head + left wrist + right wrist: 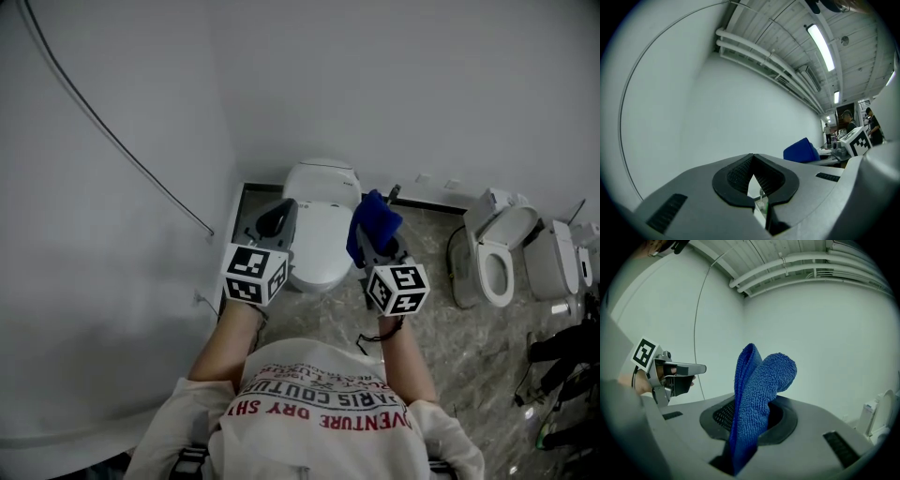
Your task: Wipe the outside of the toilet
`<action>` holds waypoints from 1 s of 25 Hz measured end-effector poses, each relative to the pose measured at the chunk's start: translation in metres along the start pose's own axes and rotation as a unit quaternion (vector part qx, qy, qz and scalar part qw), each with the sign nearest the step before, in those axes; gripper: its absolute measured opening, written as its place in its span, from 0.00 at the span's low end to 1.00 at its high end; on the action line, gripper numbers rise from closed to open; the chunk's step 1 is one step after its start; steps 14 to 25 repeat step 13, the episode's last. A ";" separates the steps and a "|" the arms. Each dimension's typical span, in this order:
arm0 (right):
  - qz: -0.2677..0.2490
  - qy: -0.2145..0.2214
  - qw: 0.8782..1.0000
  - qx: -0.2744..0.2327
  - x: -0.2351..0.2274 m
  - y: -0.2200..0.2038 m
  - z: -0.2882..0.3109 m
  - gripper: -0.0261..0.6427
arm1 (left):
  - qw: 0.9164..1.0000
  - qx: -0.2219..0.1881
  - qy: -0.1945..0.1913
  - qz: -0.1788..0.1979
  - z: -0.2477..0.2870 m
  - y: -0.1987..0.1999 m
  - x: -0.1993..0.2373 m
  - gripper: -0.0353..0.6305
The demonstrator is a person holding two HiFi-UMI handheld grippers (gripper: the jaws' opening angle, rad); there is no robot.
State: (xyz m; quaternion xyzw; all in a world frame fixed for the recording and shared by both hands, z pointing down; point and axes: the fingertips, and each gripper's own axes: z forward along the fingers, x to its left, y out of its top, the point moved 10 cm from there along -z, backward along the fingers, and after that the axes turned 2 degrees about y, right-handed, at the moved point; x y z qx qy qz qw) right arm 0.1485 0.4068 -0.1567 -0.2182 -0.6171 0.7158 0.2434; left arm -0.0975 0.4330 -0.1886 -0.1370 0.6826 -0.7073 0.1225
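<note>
**Cloth gripped, toilet not yet touched**
Your right tool (377,246) pinches the blue cloth (757,394), a folded tuft standing past its tips to serve as a wiping pad. Your left tool (753,174) is pressed together, seemingly empty, just beside it. The toilet (322,220) sits below and beyond both tools, lid down.

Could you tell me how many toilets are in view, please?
2 clearly: a closed toilet in the corner ahead, and an open-seat toilet further right. The white fixtures at the right edge may be more.
</note>
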 end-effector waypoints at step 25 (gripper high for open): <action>0.003 -0.007 1.000 0.017 -0.014 -0.011 -0.003 0.15 | 1.000 0.008 -0.003 0.022 0.009 -0.008 -0.012 0.06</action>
